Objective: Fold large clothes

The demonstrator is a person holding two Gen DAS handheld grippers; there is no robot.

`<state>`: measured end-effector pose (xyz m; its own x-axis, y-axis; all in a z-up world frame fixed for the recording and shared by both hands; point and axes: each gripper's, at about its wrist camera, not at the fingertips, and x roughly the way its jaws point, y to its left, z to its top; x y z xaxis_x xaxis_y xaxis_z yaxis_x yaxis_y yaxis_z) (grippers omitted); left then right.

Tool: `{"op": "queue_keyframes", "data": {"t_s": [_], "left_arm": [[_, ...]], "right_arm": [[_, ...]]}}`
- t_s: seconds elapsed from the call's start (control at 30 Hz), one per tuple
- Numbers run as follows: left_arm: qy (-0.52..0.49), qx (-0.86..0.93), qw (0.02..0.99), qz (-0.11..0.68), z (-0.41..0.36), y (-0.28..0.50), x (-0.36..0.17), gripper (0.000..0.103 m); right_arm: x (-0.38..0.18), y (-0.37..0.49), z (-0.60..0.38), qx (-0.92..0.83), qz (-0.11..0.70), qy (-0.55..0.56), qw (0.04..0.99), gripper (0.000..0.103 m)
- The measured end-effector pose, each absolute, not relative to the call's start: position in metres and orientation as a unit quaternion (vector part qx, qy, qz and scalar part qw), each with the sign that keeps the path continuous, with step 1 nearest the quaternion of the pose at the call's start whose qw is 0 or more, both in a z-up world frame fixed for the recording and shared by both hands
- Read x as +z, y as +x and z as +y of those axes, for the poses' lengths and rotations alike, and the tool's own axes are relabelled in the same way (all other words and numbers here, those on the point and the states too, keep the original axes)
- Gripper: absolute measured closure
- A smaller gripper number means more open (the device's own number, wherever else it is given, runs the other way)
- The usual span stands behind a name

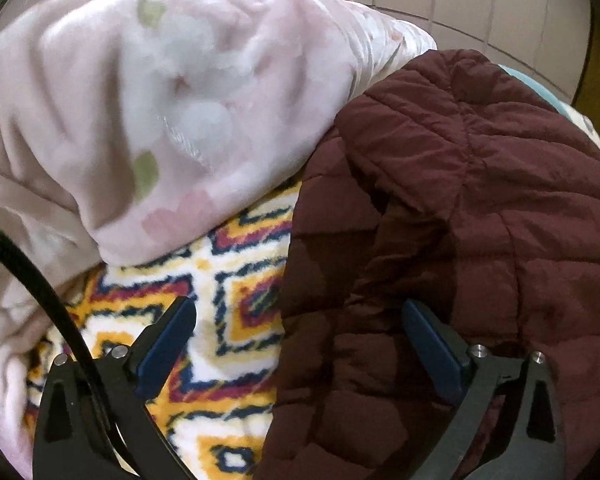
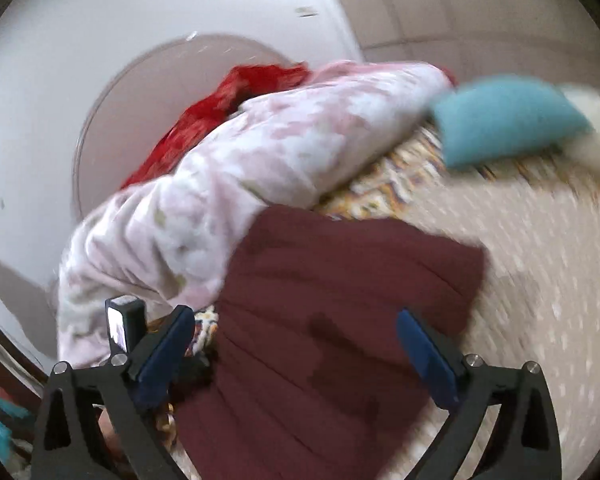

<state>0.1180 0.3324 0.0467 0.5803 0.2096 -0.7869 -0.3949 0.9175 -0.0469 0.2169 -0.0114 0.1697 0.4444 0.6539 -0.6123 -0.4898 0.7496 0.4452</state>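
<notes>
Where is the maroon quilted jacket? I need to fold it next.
In the left wrist view the maroon quilted jacket fills the right side, lying on the patterned blanket, beside the pink fleece.

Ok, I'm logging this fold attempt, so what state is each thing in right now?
Maroon quilted jacket: bunched on the patterned blanket, not gripped.
Pink fleece blanket: heaped, unfolded, beside the jacket.
Patterned blanket: spread flat underneath.
Teal pillow: lying on the bed.
Left gripper: open.
Right gripper: open, blurred.

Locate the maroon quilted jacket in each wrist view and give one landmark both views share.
Left wrist: maroon quilted jacket fills the right half, over the patterned blanket.
Right wrist: it lies at lower centre, blurred, between the open fingers.
Shared landmark: pink floral blanket, up-left of the jacket.
</notes>
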Motion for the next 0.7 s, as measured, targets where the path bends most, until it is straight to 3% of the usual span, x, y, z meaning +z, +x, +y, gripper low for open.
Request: {"op": "queue_keyframes", "data": {"t_s": [0.17, 0.23, 0.47, 0.7], "left_arm": [[-0.197, 0.111, 0.886, 0.406, 0.362, 0.111, 0.044, 0.0], [-0.218, 0.106, 0.888, 0.391, 0.374, 0.106, 0.044, 0.0], [-0.149, 0.091, 0.896, 0.408, 0.365, 0.137, 0.036, 0.0], [-0.232, 0.054, 0.875, 0.421, 0.355, 0.145, 0.02, 0.0]], "right_arm": [[0.063, 0.252, -0.073, 0.325, 0.463, 0.295, 0.77, 0.0], [0.045, 0.257, -0.063, 0.349, 0.463, 0.327, 0.746, 0.0], [0.042, 0.274, -0.019, 0.417, 0.417, 0.366, 0.72, 0.0], [0.033, 0.297, -0.004, 0.406, 0.418, 0.432, 0.689, 0.003]]}}
